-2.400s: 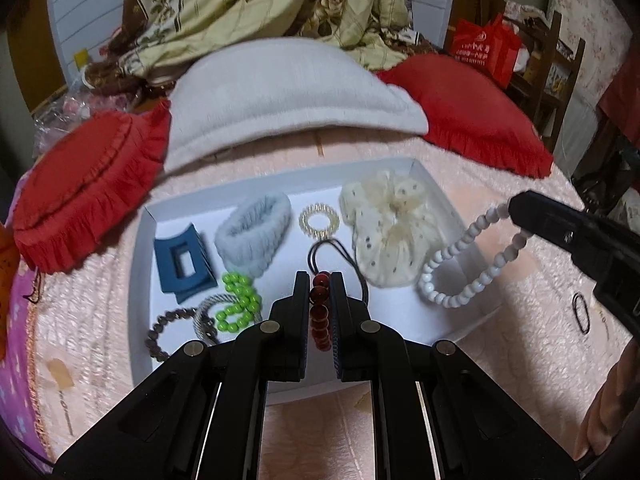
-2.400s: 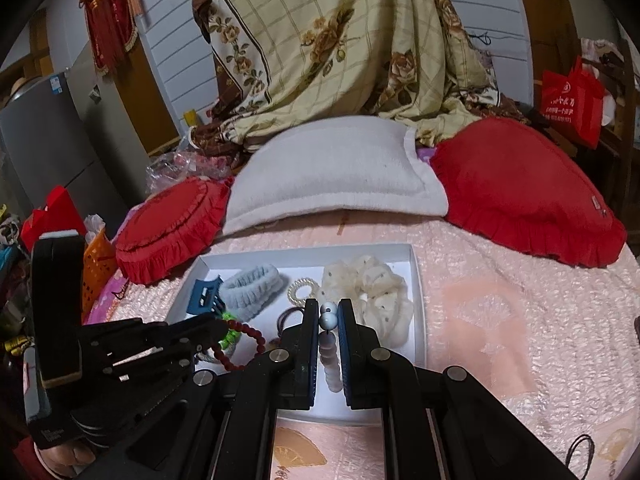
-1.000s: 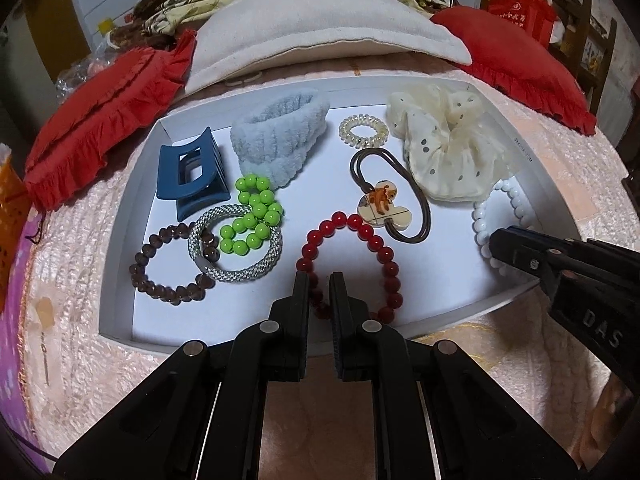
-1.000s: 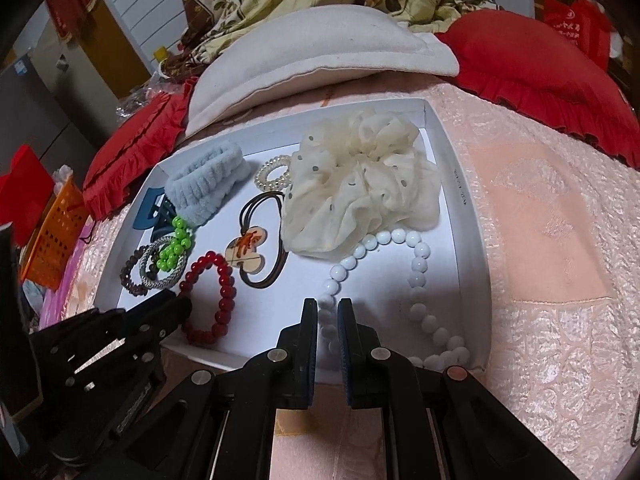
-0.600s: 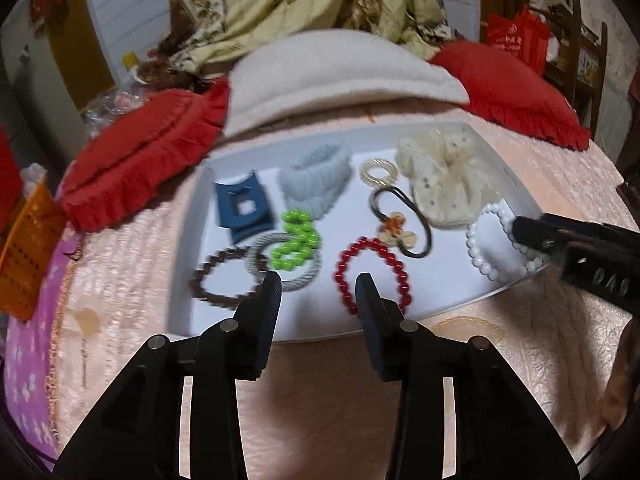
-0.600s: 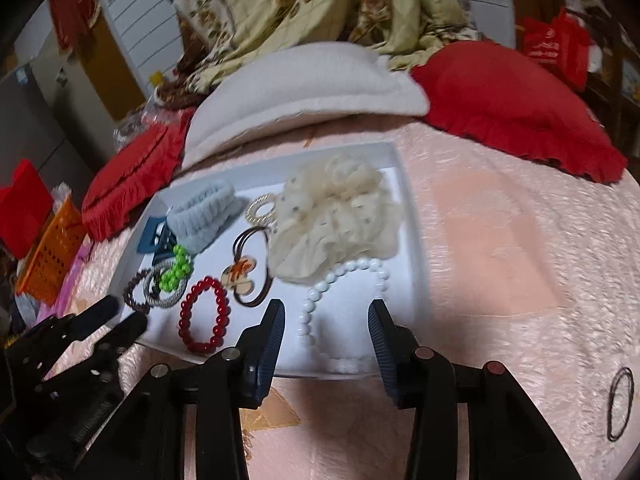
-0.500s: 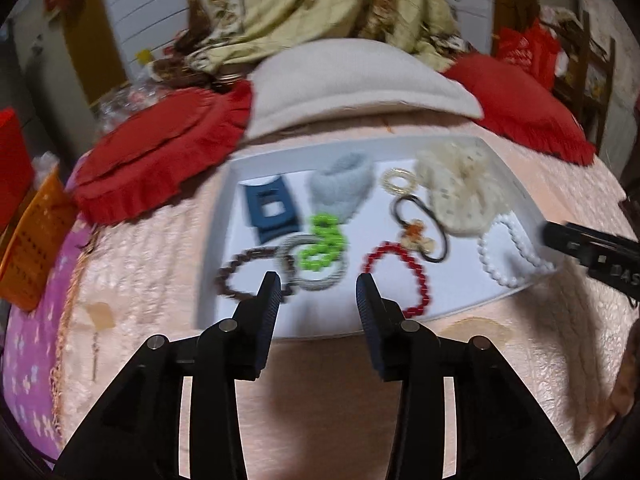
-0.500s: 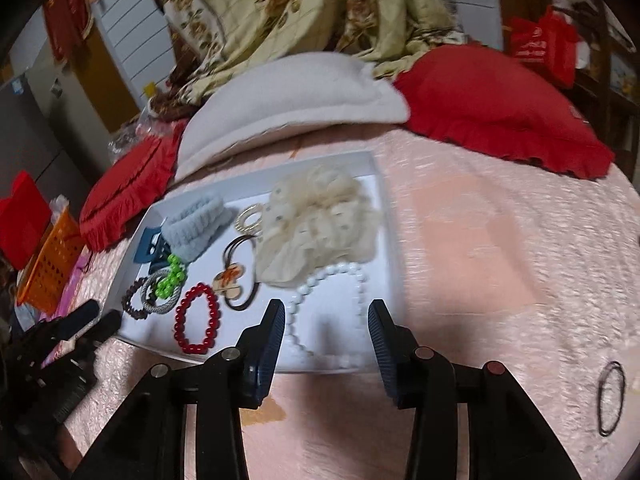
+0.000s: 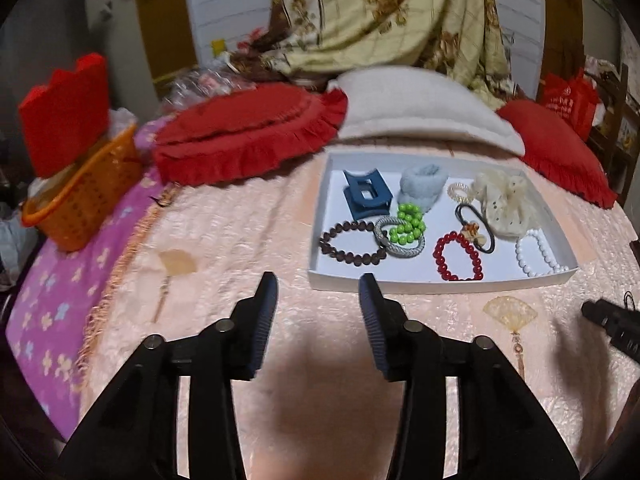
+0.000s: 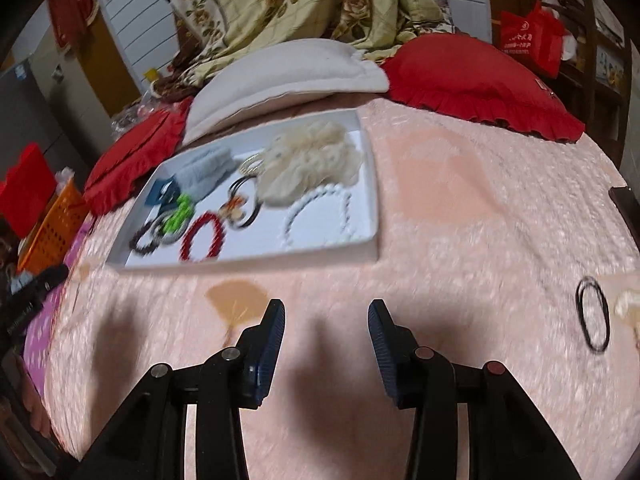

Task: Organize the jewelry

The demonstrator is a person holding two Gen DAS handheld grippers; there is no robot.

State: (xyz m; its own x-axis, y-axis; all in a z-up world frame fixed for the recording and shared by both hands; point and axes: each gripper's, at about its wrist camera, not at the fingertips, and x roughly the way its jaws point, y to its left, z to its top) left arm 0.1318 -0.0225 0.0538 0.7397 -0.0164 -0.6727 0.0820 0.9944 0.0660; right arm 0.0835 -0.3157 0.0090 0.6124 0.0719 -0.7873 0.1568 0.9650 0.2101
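Note:
A shallow white tray (image 9: 436, 282) (image 10: 370, 184) lies on the pink bedspread and holds jewelry. In it are a red bead bracelet (image 9: 458, 256) (image 10: 202, 236), a white bead bracelet (image 9: 538, 252) (image 10: 320, 216), a brown bead bracelet (image 9: 350, 242), green beads (image 9: 408, 224), a blue claw clip (image 9: 366, 196) and a cream scrunchie (image 9: 506, 202) (image 10: 312, 162). My left gripper (image 9: 318, 284) hangs over bare bedspread in front of the tray's left corner, jaws opening, nothing between them. My right gripper (image 10: 326, 310) is open and empty, in front of the tray. A black hair tie (image 10: 594, 312) lies on the bedspread to its right.
Red ruffled cushions (image 9: 248, 136) (image 10: 480, 80) and a white pillow (image 9: 424, 108) line the bed behind the tray. An orange basket (image 9: 80, 196) stands at the left on a purple flowered cloth (image 9: 56, 300). A cream item (image 10: 628, 306) shows at the right edge.
Both grippers went from shut on the red and white bracelets to open, leaving them in the tray. Both pulled back from the tray, the left one also shifting left.

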